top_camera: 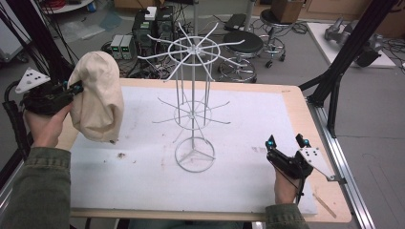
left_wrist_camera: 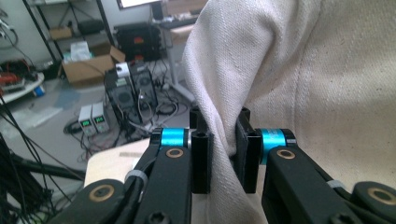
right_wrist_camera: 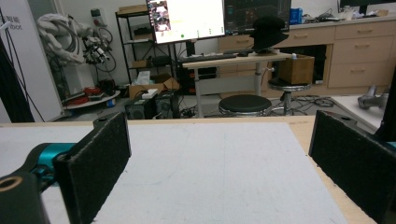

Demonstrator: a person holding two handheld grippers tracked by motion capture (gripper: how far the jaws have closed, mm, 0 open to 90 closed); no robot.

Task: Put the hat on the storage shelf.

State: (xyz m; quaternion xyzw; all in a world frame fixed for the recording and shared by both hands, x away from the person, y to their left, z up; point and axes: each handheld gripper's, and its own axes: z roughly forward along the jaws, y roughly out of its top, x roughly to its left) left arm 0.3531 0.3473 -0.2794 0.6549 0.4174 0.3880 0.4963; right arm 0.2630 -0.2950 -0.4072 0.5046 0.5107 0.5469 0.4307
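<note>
The left gripper (top_camera: 76,88) was clenched on a fold of the cream cloth hat (top_camera: 95,98), held aloft at the high view's left. The right gripper (top_camera: 286,141) rested released at lower right. The carrying step seemed in hand; next, the hat probably needed lifting over a prong of the white wire rack (top_camera: 193,90) at centre.

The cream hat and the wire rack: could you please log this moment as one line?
left tool: shut on cream hat, held above table | right tool: open, empty | wire rack: upright, bare

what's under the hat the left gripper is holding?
The cream hat hangs from the left gripper, clear of the white mat. Below it is bare mat. Its inside is turned away, so hidden.
</note>
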